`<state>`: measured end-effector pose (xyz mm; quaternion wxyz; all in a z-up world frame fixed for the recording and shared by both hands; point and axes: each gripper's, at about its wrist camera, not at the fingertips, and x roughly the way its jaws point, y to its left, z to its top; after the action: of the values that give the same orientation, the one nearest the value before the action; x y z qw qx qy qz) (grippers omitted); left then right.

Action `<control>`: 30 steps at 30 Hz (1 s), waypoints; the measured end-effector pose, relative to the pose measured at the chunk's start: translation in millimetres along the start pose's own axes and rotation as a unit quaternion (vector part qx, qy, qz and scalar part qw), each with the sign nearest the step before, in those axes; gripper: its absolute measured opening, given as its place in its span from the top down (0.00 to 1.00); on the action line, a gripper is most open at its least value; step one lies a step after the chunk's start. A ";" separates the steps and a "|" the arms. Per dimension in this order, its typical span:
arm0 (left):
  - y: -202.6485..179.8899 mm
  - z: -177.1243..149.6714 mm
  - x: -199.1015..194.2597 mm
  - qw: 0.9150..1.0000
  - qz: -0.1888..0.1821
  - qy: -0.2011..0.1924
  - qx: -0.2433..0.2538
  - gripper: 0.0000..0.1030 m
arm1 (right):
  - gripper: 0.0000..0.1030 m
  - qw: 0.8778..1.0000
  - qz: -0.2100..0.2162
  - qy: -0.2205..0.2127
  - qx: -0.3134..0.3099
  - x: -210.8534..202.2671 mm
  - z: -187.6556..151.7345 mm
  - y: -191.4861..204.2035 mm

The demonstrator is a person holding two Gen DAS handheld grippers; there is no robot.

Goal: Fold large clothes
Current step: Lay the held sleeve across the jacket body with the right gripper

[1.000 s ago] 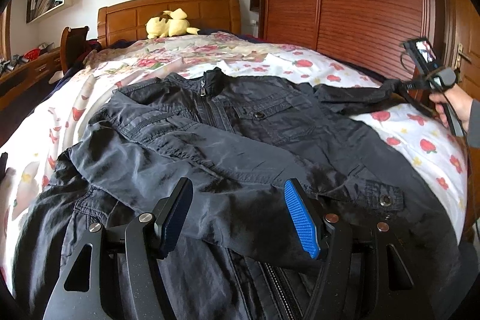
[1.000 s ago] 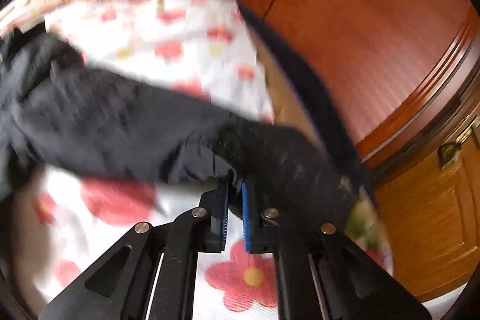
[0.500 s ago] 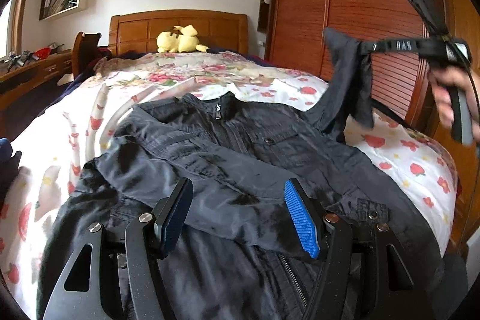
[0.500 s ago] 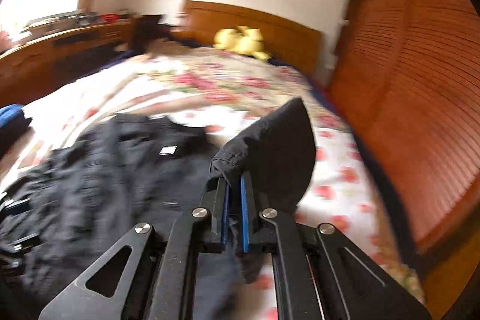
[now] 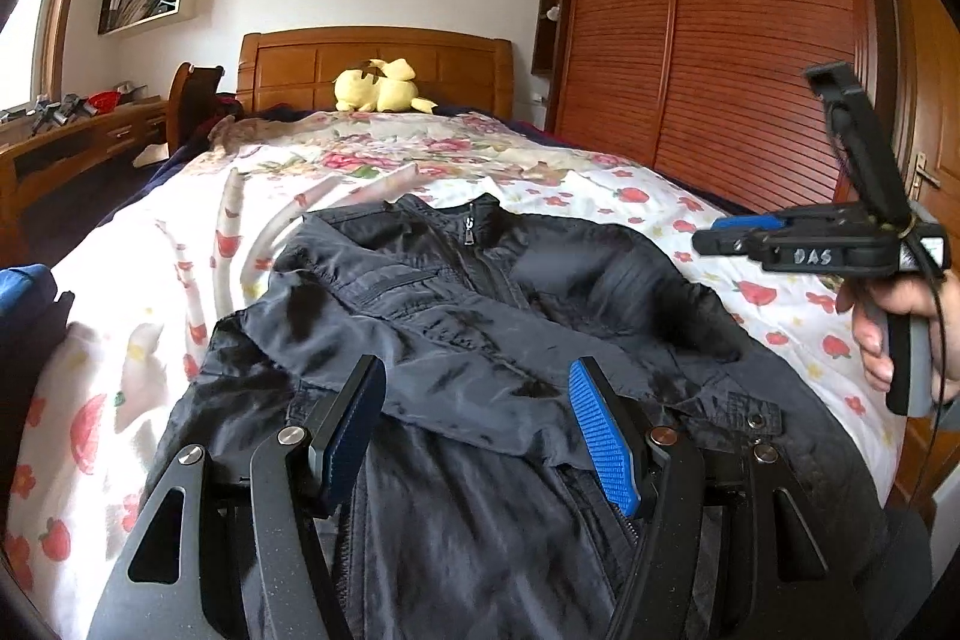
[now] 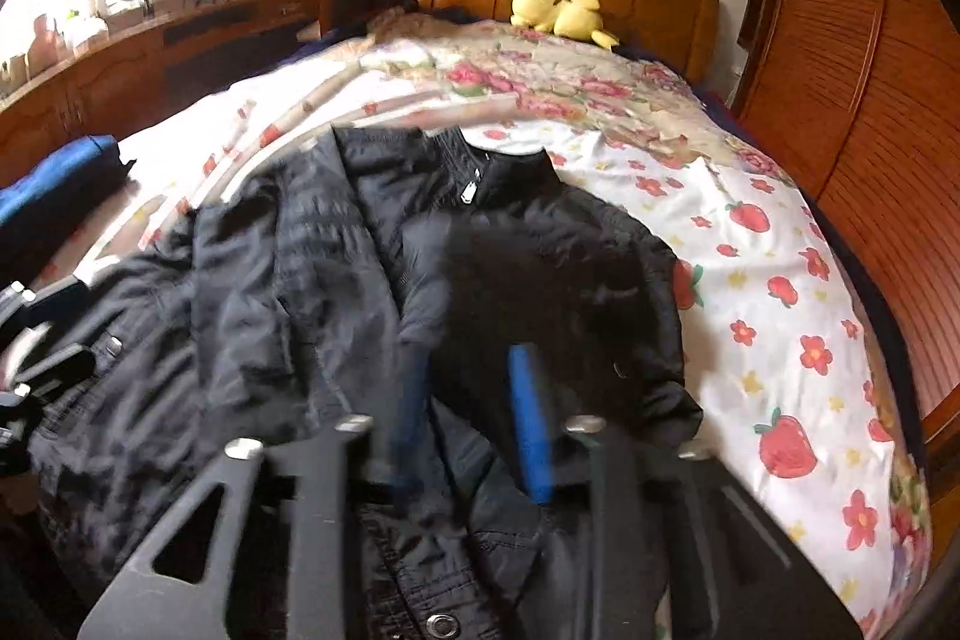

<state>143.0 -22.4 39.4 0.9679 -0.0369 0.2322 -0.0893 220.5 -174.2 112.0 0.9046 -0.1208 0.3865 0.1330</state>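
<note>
A black zip jacket (image 5: 492, 334) lies face up on the flowered bed (image 5: 180, 244), collar toward the headboard. Both sleeves lie folded across its chest. My left gripper (image 5: 480, 418) is open and empty, low over the jacket's lower front. My right gripper (image 6: 474, 400) is open and empty, above the folded right sleeve (image 6: 552, 292). In the left wrist view it hangs in the air at the right (image 5: 720, 235), held by a hand.
A yellow plush toy (image 5: 378, 85) sits by the wooden headboard (image 5: 372, 58). A slatted wooden wardrobe (image 5: 720, 40) stands along the right. A blue and black item (image 6: 54, 190) lies at the bed's left edge. A desk (image 5: 78, 130) runs along the left wall.
My right gripper carried the right sleeve up and over the jacket's chest, then opened and let it drop there. My left gripper stayed open and rose slightly.
</note>
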 end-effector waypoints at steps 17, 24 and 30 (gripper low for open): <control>1.4 -1.6 3.5 1.000 0.002 0.004 0.007 0.36 | 0.25 0.995 -0.019 0.065 0.067 52.5 -36.0 -32.1; 1.1 -0.7 2.8 1.000 0.000 0.005 0.006 0.36 | 0.25 0.986 -0.006 0.126 0.111 94.6 -64.0 -45.6; 1.3 -1.0 2.2 1.000 0.003 0.003 0.012 0.36 | 0.54 0.979 0.037 0.152 0.132 106.8 -65.7 -51.9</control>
<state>144.7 -21.5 37.4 0.9679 -0.0238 0.2338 -0.0891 265.1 -228.1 -4.3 0.8377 -0.0047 0.5379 0.0941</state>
